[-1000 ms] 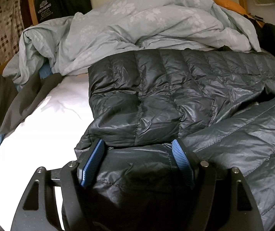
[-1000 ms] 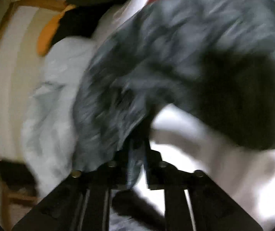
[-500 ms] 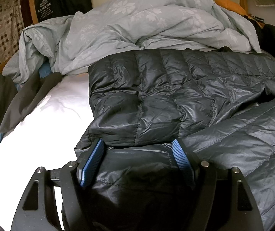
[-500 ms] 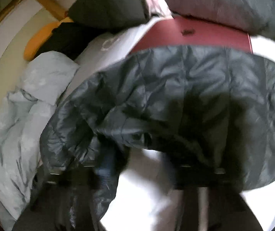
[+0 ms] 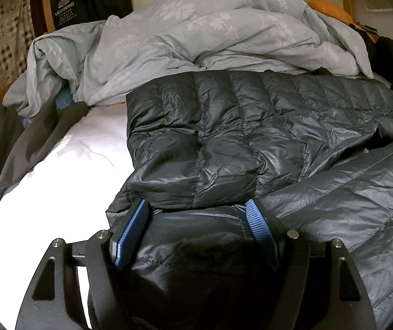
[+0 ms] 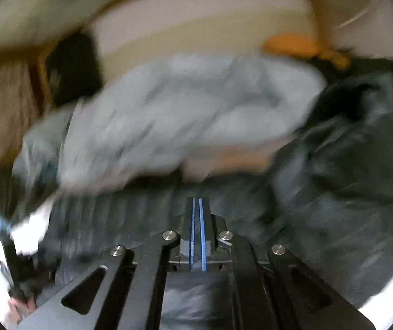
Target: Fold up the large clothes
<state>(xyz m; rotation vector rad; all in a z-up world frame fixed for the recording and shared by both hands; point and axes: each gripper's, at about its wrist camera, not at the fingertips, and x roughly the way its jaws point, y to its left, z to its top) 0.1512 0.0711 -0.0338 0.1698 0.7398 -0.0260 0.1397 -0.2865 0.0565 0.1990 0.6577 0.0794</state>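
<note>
Between the left gripper's (image 5: 196, 220) wide-set blue pads (image 5: 131, 231) sits a bunched fold of the dark quilted down jacket (image 5: 251, 137), spread ahead across the white bedsheet (image 5: 67, 165). Right gripper (image 6: 196, 214): pads pressed together, empty, above the jacket. Judgement: light, puffy, slick shell; grip stitched hems or cuffs, not mid-panel.

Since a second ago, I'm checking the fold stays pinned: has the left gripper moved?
No. The left gripper sits at the same spot on the jacket, its blue pads astride the same bunch of fabric, and the duvet behind is framed identically.
</note>
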